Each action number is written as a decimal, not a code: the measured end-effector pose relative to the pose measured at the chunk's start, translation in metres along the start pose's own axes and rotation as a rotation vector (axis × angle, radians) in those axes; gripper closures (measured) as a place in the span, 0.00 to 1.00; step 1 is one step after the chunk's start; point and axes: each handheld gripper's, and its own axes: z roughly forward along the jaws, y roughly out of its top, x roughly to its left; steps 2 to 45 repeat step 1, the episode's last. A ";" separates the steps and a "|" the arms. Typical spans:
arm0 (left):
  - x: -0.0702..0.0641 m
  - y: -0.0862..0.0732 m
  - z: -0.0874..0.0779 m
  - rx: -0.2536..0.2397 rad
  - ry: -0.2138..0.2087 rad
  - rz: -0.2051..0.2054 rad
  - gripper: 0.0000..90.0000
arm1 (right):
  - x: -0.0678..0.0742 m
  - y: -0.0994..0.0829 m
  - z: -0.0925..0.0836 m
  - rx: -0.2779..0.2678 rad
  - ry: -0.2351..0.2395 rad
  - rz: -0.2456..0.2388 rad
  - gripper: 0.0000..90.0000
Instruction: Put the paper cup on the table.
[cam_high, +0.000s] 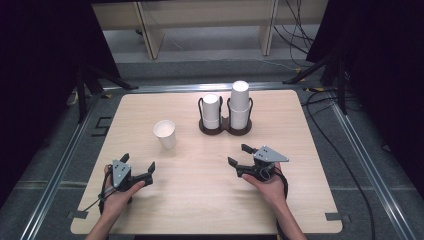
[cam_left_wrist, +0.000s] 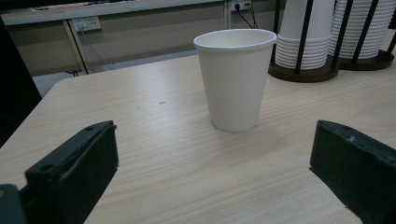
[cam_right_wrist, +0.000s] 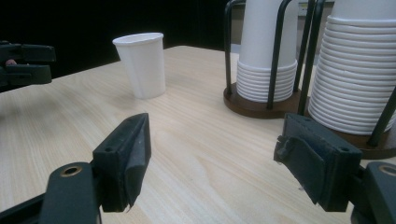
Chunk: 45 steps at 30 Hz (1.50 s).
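Observation:
A single white paper cup (cam_high: 165, 133) stands upright, mouth up, on the wooden table (cam_high: 200, 200), left of centre. Behind it to the right, a dark two-slot holder (cam_high: 225, 127) carries two stacks of upside-down white cups (cam_high: 239, 102). My left gripper (cam_high: 138, 167) rests low at the front left, open and empty, pointing at the lone cup (cam_left_wrist: 235, 77), which stands a short way ahead of its jaws. My right gripper (cam_high: 240, 155) sits at the front right, open and empty, facing the cup stacks (cam_right_wrist: 355, 70); the lone cup (cam_right_wrist: 141, 63) is off to its left.
Bare tabletop lies between the two grippers and the cups. Beyond the table's far edge stand the legs of a wooden bench (cam_high: 150, 35), with cables (cam_high: 300, 30) on the floor. Dark curtains hang on both sides.

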 end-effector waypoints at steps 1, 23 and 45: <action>0.001 0.000 0.000 0.002 -0.006 0.008 0.01 | 0.000 0.000 0.000 0.001 0.000 0.003 0.29; 0.001 0.000 0.000 0.002 -0.006 0.008 0.01 | 0.000 0.000 0.000 0.001 0.000 0.003 0.29; 0.001 0.000 0.000 0.002 -0.006 0.008 0.01 | 0.000 0.000 0.000 0.001 0.000 0.003 0.29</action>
